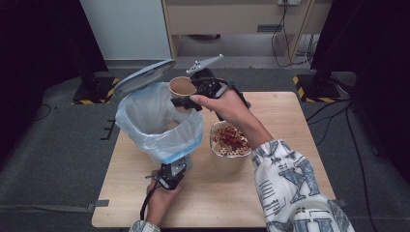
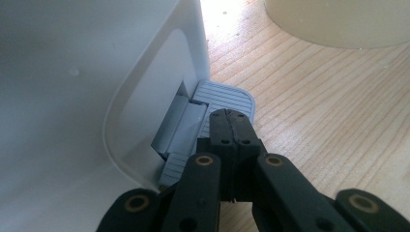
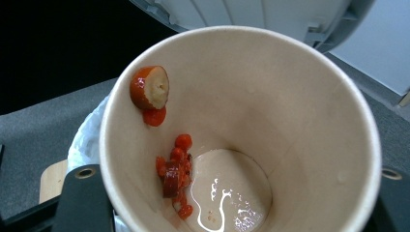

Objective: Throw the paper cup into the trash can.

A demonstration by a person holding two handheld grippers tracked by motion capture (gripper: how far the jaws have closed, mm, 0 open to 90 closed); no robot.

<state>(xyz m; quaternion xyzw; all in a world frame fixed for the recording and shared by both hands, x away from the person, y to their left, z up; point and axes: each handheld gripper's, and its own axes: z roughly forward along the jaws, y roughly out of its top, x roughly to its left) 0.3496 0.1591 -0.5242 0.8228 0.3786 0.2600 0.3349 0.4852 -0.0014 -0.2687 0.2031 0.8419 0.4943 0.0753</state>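
Right gripper (image 1: 186, 99) clamps paper cup (image 3: 241, 130) — plain, unlettered — over bin (image 1: 159, 128).

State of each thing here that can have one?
Bin lid: raised open.
Pedal: under the left gripper, jaws shut.
Paper cup: held in the right gripper above the bin, nearly empty, red scraps stuck inside.
Second cup: upright, full.
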